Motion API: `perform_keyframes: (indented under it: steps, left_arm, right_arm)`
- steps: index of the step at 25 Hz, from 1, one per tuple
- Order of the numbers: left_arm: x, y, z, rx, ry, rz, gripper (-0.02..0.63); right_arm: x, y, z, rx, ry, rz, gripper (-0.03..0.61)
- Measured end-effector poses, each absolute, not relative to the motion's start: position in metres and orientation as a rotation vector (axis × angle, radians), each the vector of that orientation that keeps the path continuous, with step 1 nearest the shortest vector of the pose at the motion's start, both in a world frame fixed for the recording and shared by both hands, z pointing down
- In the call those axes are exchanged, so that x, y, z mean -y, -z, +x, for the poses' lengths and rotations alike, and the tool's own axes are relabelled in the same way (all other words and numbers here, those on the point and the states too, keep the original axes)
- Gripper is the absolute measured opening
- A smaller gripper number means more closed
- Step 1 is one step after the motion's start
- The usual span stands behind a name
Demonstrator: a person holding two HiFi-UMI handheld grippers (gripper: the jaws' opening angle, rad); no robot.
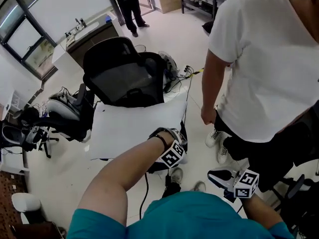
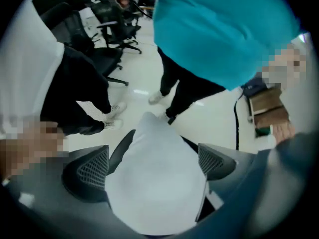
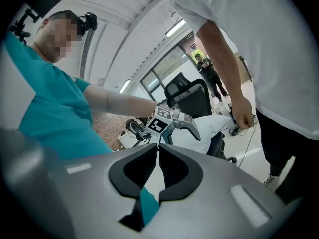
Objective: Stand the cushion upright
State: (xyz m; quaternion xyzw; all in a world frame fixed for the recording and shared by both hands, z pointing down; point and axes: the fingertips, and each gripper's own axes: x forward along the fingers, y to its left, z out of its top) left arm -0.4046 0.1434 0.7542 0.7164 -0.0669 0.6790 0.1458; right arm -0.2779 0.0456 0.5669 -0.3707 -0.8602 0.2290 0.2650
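Observation:
A white cushion lies flat on the seat of a black office chair. My left gripper points straight down at the cushion's near right corner. In the left gripper view it stands open, and the cushion fills the gap between its two pads without being squeezed. My right gripper hangs off to the right, above the floor and clear of the chair. Its jaws are shut on nothing and point toward the left gripper's marker cube and the cushion.
A person in a white shirt stands close by at the right, shoes beside the chair. Cables run over the floor behind the chair. More office chairs crowd the left. Another person stands far back.

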Motion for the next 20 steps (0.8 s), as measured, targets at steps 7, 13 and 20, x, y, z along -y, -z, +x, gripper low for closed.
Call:
perform_keyframes:
  steps: [7, 13, 20]
  left_arm:
    - [-0.162, -0.81, -0.462, -0.429, -2.044, 1.916, 0.589]
    - [-0.169, -0.823, -0.46, -0.603, -1.953, 1.766, 0.539]
    - [-0.189, -0.813, -0.458, -0.777, -1.837, 1.734, 0.189]
  right_arm:
    - [-0.062, -0.591, -0.341, 2.304, -0.652, -0.859, 0.021]
    - [-0.069, -0.596, -0.365, 2.278, -0.683, -0.775, 0.021]
    - [-0.065, -0.6, -0.382, 2.296, -0.713, -0.675, 0.021]
